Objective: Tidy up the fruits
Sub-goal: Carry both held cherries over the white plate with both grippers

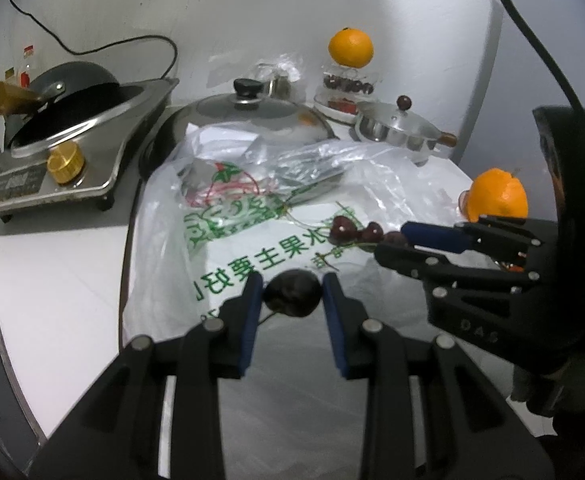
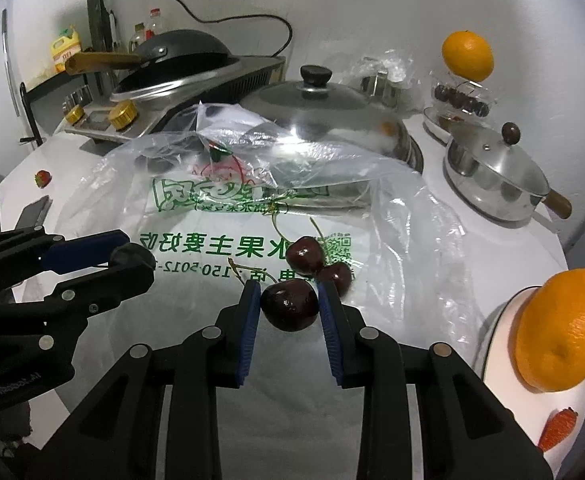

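each hand-held gripper (image 1: 291, 294) (image 2: 289, 300) clamps cherry (image 1: 291, 295) (image 2: 290, 304) over plastic bag (image 2: 220, 216).

Dark red cherry (image 2: 290, 306) between right gripper (image 2: 289, 312) fingers, glossy. Two more cherries (image 2: 317, 264) just behind, on printed plastic bag (image 2: 212, 216). Another cherry (image 1: 291, 294) between left gripper (image 1: 292, 300) fingers. Orange (image 2: 560, 330) and strawberry (image 2: 558, 428) on white plate (image 2: 500, 352), right.

The bag (image 2: 220, 236) bears upside-down green print — "水果主要好" and digits "150-5012" (rest hidden); the right tool (image 1: 402, 240) reads "DAS".
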`<action>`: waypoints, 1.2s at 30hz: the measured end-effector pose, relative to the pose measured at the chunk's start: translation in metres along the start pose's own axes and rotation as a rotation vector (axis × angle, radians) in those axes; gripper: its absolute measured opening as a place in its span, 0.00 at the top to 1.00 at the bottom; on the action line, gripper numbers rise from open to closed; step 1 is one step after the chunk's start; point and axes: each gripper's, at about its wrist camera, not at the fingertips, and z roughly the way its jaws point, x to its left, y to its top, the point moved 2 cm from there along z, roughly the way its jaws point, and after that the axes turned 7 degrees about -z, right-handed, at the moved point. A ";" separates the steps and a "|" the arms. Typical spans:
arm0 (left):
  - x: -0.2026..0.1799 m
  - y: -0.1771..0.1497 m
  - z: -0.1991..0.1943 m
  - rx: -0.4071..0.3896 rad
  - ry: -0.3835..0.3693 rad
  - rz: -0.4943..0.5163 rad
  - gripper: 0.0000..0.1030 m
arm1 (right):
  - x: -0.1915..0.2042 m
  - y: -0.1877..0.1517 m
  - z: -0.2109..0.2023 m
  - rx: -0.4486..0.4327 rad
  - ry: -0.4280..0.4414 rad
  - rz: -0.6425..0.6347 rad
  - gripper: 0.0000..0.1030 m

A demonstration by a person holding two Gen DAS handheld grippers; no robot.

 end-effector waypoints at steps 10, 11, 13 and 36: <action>-0.019 -0.002 -0.013 -0.019 -0.003 0.028 0.69 | -0.008 -0.006 -0.026 -0.040 -0.012 0.017 0.69; -0.020 -0.002 -0.014 -0.021 -0.004 0.030 0.69 | -0.010 -0.007 -0.029 -0.044 -0.014 0.020 0.69; -0.025 -0.002 -0.016 -0.025 -0.006 0.035 0.69 | -0.013 -0.009 -0.035 -0.051 -0.018 0.024 0.69; -0.086 0.000 -0.018 -0.032 -0.033 0.110 0.69 | -0.060 -0.038 -0.080 -0.107 -0.073 0.097 0.69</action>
